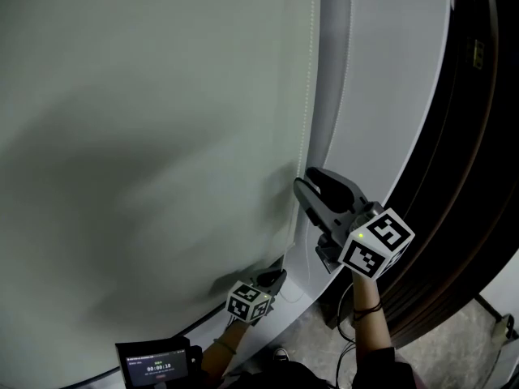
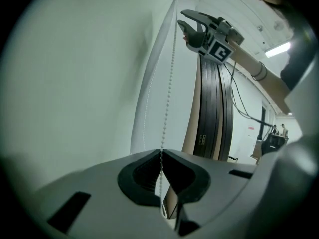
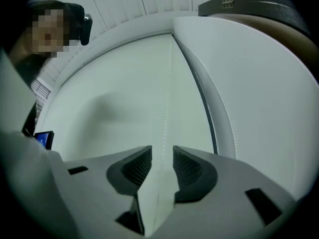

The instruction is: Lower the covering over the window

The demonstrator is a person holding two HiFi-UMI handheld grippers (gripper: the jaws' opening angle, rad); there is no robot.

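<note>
A pale roller blind (image 1: 146, 136) covers the window, and its white bead chain (image 1: 306, 96) hangs along the right edge. My left gripper (image 1: 278, 278) is low down and shut on the bead chain (image 2: 169, 83), which runs up out of its closed jaws (image 2: 161, 152). My right gripper (image 1: 306, 180) is higher up beside the chain and open. In the right gripper view the chain (image 3: 167, 103) passes through the gap in my right gripper (image 3: 162, 151) without the pads pressing on it. My right gripper (image 2: 183, 25) also shows at the top of the left gripper view.
A white frame strip (image 1: 381, 96) runs right of the blind. Dark stacked panels (image 1: 470, 136) lean further right, with cables by the floor. A small screen (image 1: 158, 367) showing a timer sits at the bottom left.
</note>
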